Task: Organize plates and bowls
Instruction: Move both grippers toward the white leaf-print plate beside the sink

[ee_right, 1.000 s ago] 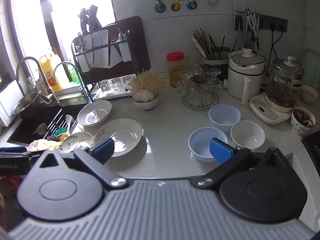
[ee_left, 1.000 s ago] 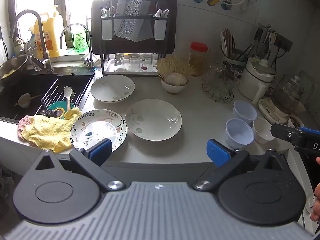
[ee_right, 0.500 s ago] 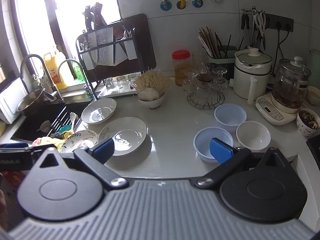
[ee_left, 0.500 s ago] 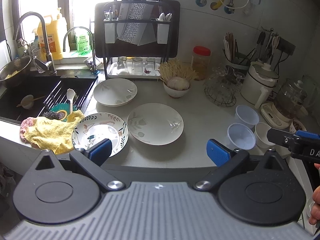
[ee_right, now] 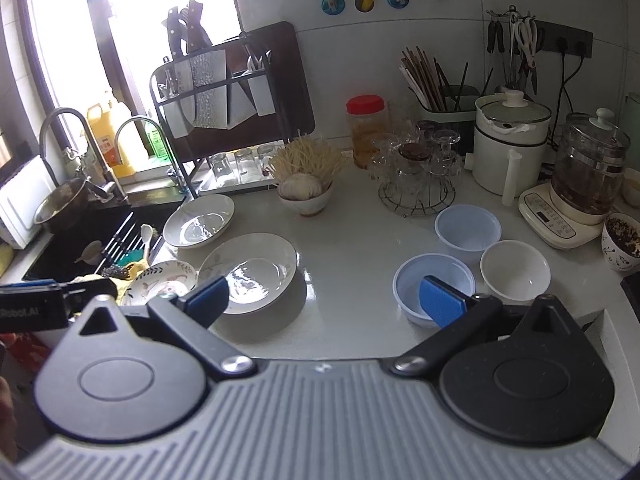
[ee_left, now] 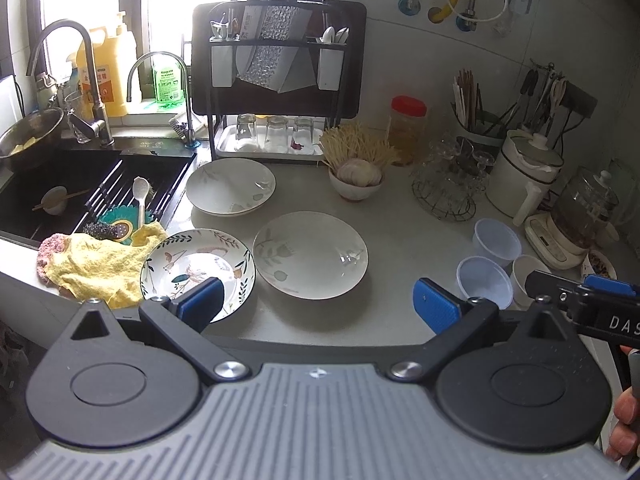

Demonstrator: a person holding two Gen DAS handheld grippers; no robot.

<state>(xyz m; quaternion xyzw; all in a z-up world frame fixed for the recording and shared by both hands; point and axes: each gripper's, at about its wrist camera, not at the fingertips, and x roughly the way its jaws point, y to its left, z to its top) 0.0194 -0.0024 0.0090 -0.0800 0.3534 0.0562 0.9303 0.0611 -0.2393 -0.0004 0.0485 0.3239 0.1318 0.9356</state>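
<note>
Three plates lie on the white counter: a patterned plate (ee_left: 198, 268) by the yellow cloth, a white plate (ee_left: 310, 254) in the middle, and another white plate (ee_left: 230, 186) behind, by the sink. At the right stand two pale blue bowls (ee_right: 434, 288) (ee_right: 468, 226) and a white bowl (ee_right: 515, 269). My left gripper (ee_left: 318, 306) is open and empty, above the counter's front edge before the plates. My right gripper (ee_right: 324, 300) is open and empty, between the middle plate (ee_right: 248, 272) and the near blue bowl.
A black sink (ee_left: 80, 188) with a spoon and sponge is at the left. A knife and glass rack (ee_left: 276, 80), a garlic bowl (ee_left: 356, 180), a wire glass stand (ee_left: 448, 188), a white cooker (ee_right: 508, 148) and a glass kettle (ee_right: 588, 176) line the back.
Both grippers have risen and pulled back slightly, so the counter sits lower and smaller in view. Both stay open. No dish has moved.
</note>
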